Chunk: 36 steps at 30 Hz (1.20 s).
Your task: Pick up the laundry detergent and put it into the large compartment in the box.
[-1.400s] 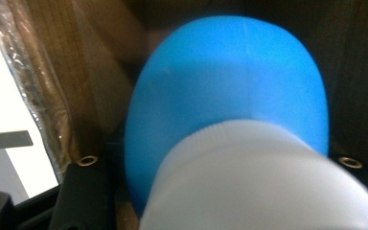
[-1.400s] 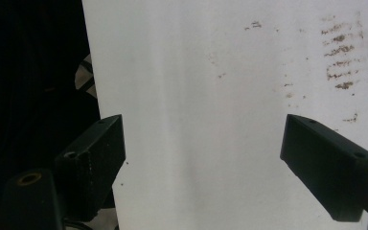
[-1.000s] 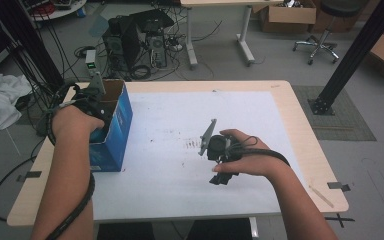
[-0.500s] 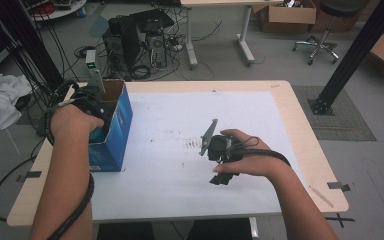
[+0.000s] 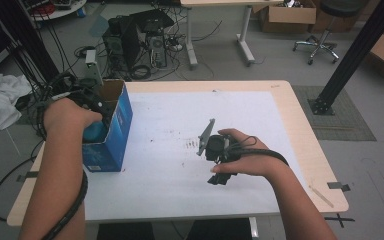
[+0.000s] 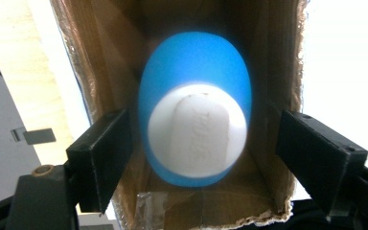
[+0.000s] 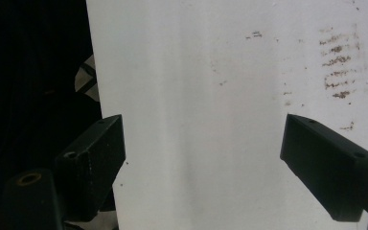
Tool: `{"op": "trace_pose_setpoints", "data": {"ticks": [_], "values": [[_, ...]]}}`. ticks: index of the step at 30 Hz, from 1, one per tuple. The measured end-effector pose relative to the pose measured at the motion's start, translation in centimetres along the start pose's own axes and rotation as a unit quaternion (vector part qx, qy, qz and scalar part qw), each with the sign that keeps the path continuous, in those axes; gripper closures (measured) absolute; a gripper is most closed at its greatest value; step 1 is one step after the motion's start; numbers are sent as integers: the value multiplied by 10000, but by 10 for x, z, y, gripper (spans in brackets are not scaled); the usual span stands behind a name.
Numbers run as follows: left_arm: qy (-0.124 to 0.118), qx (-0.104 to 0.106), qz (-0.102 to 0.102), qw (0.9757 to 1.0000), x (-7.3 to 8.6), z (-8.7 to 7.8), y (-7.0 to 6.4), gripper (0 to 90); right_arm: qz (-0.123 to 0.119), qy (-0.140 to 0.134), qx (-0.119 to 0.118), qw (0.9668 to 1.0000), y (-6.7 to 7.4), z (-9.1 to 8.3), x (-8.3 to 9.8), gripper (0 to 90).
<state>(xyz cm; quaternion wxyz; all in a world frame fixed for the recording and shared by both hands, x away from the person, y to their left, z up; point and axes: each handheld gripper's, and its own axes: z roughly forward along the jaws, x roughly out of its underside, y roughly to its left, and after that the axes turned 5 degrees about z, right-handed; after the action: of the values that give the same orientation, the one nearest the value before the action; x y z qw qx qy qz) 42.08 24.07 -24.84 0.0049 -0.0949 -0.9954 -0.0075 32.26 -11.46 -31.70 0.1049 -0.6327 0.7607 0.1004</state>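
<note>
While left tool (image 6: 196, 158) jaws opened off blurred blue object (image 6: 194, 62) | box (image 5: 122, 112) hides base | right tool (image 7: 201, 158) open

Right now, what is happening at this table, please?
A person works with handheld tongs in each hand. The left tongs are over the open blue cardboard box at the table's left edge, and their jaws have just been opening; the blue egg-shaped object with a white end sits in the box between the pads, apparently released. The right tongs stand open over the white table sheet, holding nothing.
</note>
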Motion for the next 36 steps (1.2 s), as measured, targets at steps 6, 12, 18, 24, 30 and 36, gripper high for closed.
{"op": "trace_pose_setpoints", "data": {"ticks": [6,12,18,24,30,36], "values": [[-21,-61,20,10000,1,-3,0,162,-10,18,-3,10000,0,0,0,157],[-52,-26,155,9999,3,-10,-2,152,0,38,-24,10000,0,2,0,157],[-93,-74,224,9997,6,-20,-5,156,-23,75,-33,10000,-1,3,-2,157],[-40,-230,424,9988,6,-24,-9,158,-40,71,-42,10000,-1,3,-4,157],[38,-296,566,9980,6,-24,-13,159,-40,93,-44,9999,0,4,-3,157],[-169,-291,624,9975,6,-32,-20,155,-4,101,-42,9999,0,2,-1,157]]}}
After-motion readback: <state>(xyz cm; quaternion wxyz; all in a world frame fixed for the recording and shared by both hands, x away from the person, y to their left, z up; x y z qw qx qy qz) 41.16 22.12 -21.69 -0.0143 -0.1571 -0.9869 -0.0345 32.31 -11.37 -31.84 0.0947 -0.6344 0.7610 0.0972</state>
